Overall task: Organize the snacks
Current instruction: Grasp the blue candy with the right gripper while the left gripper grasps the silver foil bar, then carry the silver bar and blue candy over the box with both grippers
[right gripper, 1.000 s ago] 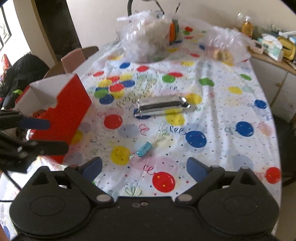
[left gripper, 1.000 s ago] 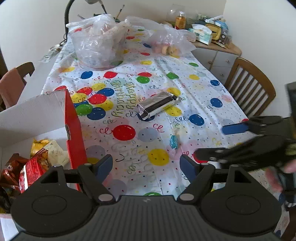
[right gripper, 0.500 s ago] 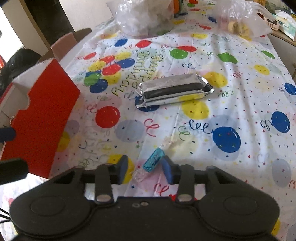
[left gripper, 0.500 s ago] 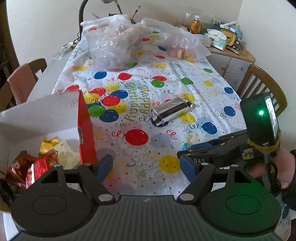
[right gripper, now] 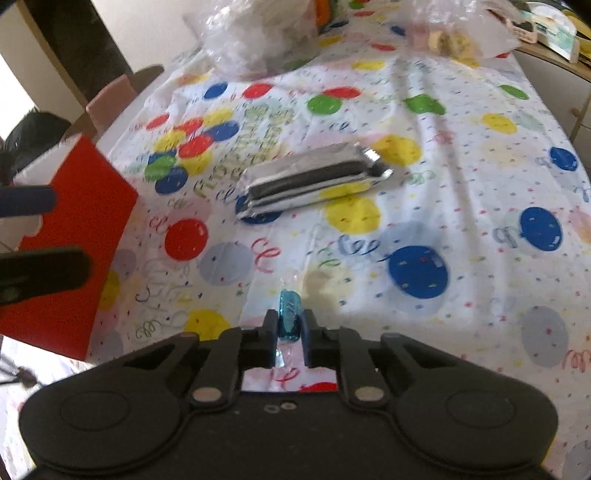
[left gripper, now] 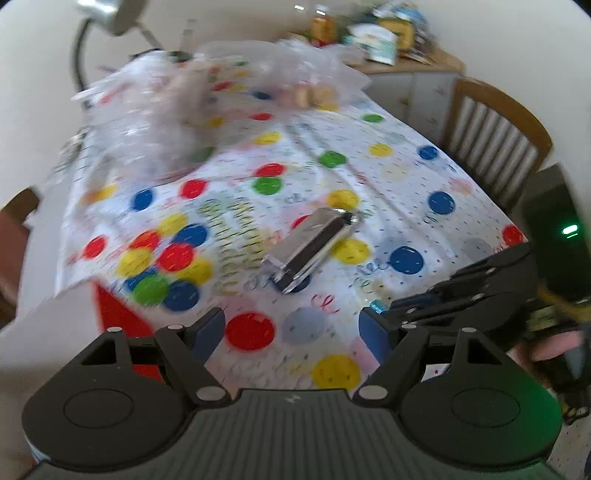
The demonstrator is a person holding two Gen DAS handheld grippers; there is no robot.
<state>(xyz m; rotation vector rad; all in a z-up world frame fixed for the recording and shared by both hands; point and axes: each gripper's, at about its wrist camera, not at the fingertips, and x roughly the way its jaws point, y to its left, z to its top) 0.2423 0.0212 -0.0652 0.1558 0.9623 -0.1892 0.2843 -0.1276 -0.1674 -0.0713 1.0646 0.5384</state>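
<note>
A small blue-wrapped candy (right gripper: 289, 317) lies on the balloon-print tablecloth (right gripper: 461, 192), and my right gripper (right gripper: 289, 325) is shut on it, pads pressed to both sides. In the left wrist view only the candy's tip (left gripper: 377, 305) shows beside the right gripper's fingers (left gripper: 436, 306). A silver foil snack pack (right gripper: 314, 181) (left gripper: 314, 247) rests mid-table beyond the candy. My left gripper (left gripper: 291, 328) hovers open over the cloth with nothing between its fingers. The red snack box (right gripper: 70, 243) (left gripper: 114, 310) stands at the left.
Clear plastic bags of food (right gripper: 266, 33) (left gripper: 147, 122) sit at the far end of the table. A wooden chair (left gripper: 495, 136) stands at the right edge, another chair (right gripper: 114, 99) at the left. A cluttered sideboard (left gripper: 406, 55) lies behind. A hand (left gripper: 557, 343) holds the right gripper.
My right gripper came down over the blue candy and closed on it. The left gripper swung right, so the open box with its snacks slid out of its view.
</note>
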